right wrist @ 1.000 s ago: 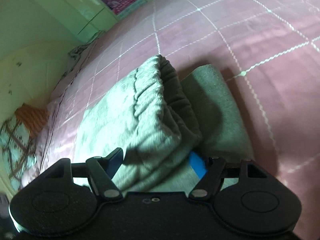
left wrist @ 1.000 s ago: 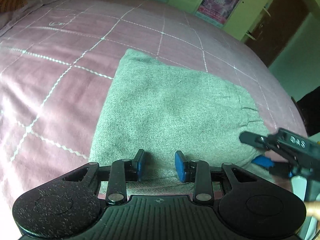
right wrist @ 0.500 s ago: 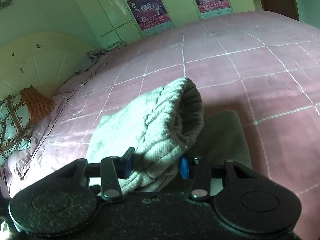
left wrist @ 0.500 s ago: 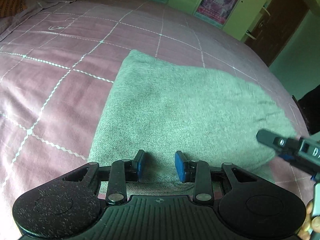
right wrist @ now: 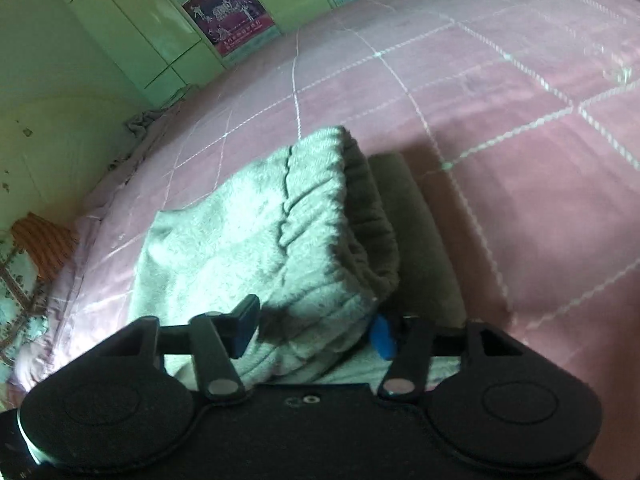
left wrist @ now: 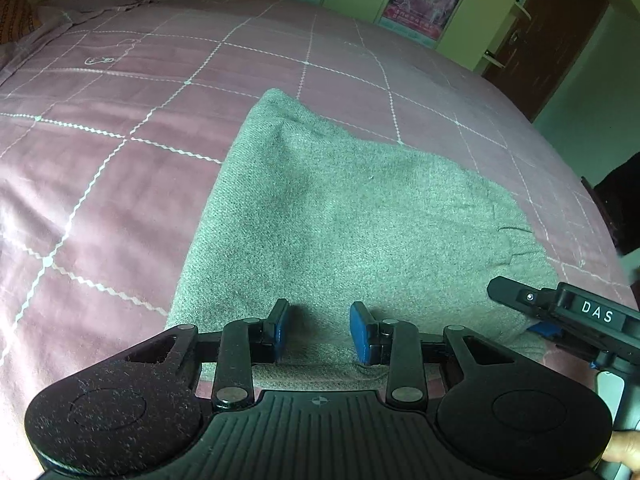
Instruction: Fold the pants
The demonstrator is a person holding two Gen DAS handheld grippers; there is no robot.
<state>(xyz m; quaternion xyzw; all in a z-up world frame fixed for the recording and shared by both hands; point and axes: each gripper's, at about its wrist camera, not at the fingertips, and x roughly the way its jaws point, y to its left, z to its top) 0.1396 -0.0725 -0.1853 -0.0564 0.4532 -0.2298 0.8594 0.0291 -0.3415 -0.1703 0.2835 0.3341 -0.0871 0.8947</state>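
Observation:
Grey knit pants (left wrist: 340, 216) lie folded on the pink bed. My left gripper (left wrist: 318, 332) rests over their near edge, its blue pads apart with flat fabric showing in the gap and nothing pinched. In the right wrist view the elastic waistband (right wrist: 320, 216) is bunched and raised over the lower layer. My right gripper (right wrist: 312, 332) has that bunch between its pads and still presses on it, though its jaws are opening. In the left wrist view the right gripper (left wrist: 520, 312) sits at the pants' right corner.
The pink bedspread (left wrist: 120, 184) with white grid lines spreads all around the pants. Green cupboards with posters (right wrist: 228, 12) stand behind the bed, a patterned pillow (right wrist: 24, 264) lies at the far left, and a dark door (left wrist: 560, 32) is at the back right.
The right jaws have narrowed around the bunched waistband, and the right gripper has swung slightly over the pants' corner. The left gripper has not moved.

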